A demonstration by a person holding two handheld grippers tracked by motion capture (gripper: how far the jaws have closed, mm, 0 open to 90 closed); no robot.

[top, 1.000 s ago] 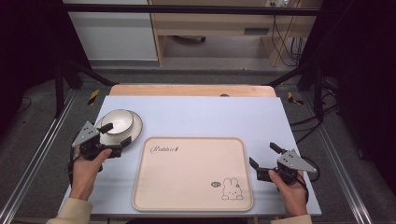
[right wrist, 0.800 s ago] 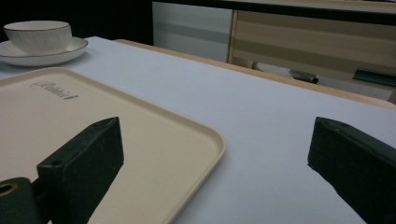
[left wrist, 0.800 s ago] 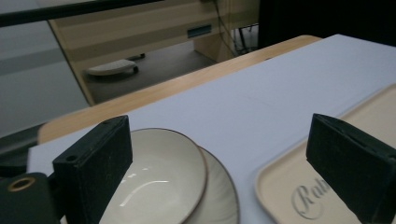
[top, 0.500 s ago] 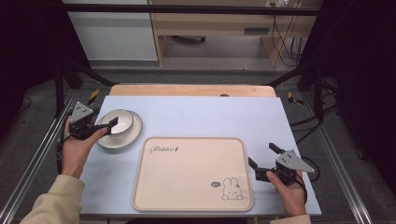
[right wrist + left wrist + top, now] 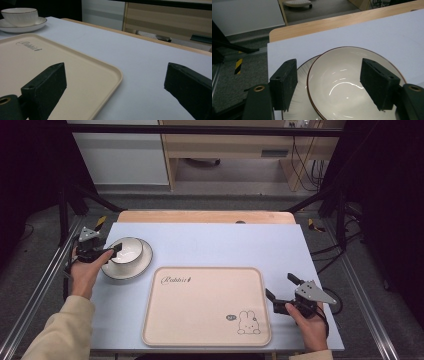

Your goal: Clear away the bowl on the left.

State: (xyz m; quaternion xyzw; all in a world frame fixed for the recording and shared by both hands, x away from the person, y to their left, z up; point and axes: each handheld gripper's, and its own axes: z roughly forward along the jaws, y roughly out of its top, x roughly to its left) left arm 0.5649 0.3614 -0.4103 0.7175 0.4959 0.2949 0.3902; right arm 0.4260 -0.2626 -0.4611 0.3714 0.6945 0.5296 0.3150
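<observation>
- The left hand-held gripper [image 5: 114, 251] is held at the bowl [image 5: 126, 250], jaws spread; in the left gripper view one jaw is seen outside the rim and the other over the bowl's [image 5: 352, 82] inside, with no contact yet confirmed.
- The bowl rests on a saucer [image 5: 134, 269] at the left of the surface [image 5: 210, 242], apart from the rabbit-printed tray [image 5: 205, 305].
- Risk is judged: if the glossy rim is pinched off-centre, the bowl may slip, tilt or drag the saucer [image 5: 299, 110] with it.
- The right hand-held gripper [image 5: 281, 291] is seen with jaws spread, holding nothing, just beside the tray's right edge [image 5: 110, 75].
- The bowl's near side and the saucer's near edge are cut off in the left gripper view.
- Whether the bowl holds anything is not fully settled; only glare is made out.
</observation>
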